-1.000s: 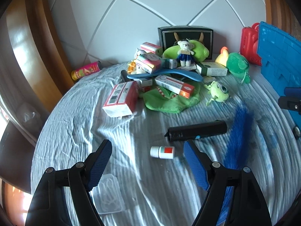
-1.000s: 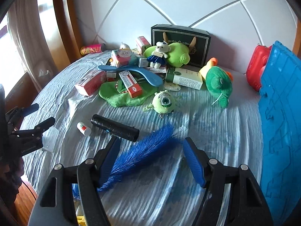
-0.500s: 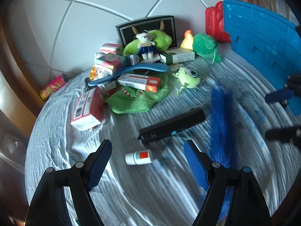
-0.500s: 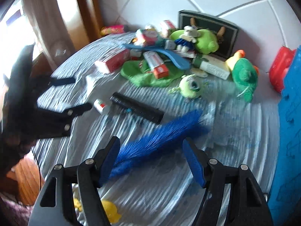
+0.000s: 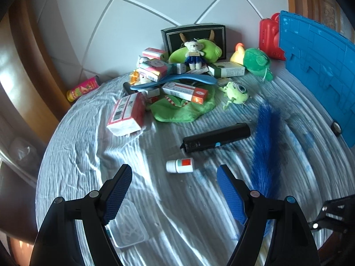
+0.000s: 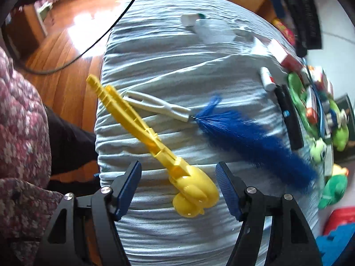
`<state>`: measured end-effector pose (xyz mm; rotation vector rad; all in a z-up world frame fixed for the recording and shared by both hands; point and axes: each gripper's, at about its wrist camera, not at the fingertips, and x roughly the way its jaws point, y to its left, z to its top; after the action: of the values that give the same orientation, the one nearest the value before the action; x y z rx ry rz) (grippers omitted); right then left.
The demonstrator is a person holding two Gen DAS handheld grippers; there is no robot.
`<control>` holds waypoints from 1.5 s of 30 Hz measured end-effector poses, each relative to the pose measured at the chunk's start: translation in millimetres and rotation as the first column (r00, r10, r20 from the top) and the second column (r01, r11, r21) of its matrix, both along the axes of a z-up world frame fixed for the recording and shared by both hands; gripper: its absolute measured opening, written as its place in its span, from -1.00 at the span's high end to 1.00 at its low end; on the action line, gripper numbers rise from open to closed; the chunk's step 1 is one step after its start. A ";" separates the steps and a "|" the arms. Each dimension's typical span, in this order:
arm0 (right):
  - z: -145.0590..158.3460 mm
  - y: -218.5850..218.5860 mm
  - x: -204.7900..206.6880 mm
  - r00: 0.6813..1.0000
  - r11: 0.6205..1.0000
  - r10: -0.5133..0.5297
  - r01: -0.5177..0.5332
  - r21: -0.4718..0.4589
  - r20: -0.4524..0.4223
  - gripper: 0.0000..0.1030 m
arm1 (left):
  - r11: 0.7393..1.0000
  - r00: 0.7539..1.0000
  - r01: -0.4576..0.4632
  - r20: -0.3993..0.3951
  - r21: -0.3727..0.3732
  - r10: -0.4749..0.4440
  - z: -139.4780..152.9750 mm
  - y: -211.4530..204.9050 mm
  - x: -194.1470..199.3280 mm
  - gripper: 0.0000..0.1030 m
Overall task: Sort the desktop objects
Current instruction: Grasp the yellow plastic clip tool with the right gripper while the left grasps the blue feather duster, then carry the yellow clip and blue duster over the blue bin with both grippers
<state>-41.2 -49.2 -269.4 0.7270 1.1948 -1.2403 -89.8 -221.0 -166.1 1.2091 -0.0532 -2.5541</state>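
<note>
Home, likely living room or bedroom corner. Warm polished wooden plank floor [image 6: 64, 51] beyond table edge. Table draped in pale blue-grey wrinkled cloth [image 5: 84, 137]. White wall with large diagonal tiles [image 5: 137, 15] behind, brown wooden trim [image 5: 33, 66] at side. Household clutter heaped at back: small white teddy bear in blue outfit [image 5: 193, 54], green one-eyed monster plush [image 5: 237, 90], red-and-white cardboard medicine boxes [image 5: 127, 115]. Pink floral quilted fabric [image 6: 20, 133] at left edge.
</note>
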 end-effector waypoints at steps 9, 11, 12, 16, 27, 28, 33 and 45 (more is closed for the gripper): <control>-30.0 -22.3 7.6 0.990 0.986 0.127 -0.132 0.103 0.054 -0.06 | 0.987 0.988 -0.155 0.028 0.035 0.154 -9.0 -26.9 29.2 -0.53; -24.4 -21.1 -1.2 0.993 0.992 0.086 -0.093 0.085 0.081 0.54 | 0.986 0.987 -0.157 0.028 0.046 0.156 -11.4 -27.6 28.0 -0.53; -21.0 -18.4 -5.6 0.994 0.995 0.065 -0.071 0.074 0.084 0.60 | 0.988 0.989 -0.146 0.031 0.049 0.145 -13.6 -26.1 24.3 -0.53; -10.7 -7.3 -24.1 0.992 0.998 -0.043 0.037 0.054 0.115 0.75 | 0.994 0.994 -0.092 0.059 0.059 0.089 -27.2 -16.8 2.0 -0.53; 24.3 62.6 -81.4 0.900 0.902 -0.430 0.431 0.004 0.076 0.75 | 0.984 0.980 0.132 0.136 0.119 -0.148 -66.6 53.3 -37.8 -0.53; 25.4 68.0 -87.5 0.886 0.888 -0.458 0.459 -0.003 0.077 0.75 | 0.980 0.975 0.152 0.143 0.125 -0.170 -70.1 59.6 -41.4 -0.53; 30.7 95.3 -118.0 0.804 0.805 -0.589 0.593 -0.035 0.081 0.75 | 0.966 0.956 0.192 0.189 0.170 -0.224 -96.2 84.5 -53.2 -0.53; 47.5 106.8 -134.0 0.738 0.729 -0.663 0.675 -0.118 0.123 0.75 | 0.954 0.934 0.267 0.208 0.139 -0.292 -111.3 127.6 -42.6 0.75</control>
<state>-175.2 57.6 -221.9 1.1345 0.7629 -1.8654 -132.4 -93.4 -277.4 1.6387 -0.1500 -2.6715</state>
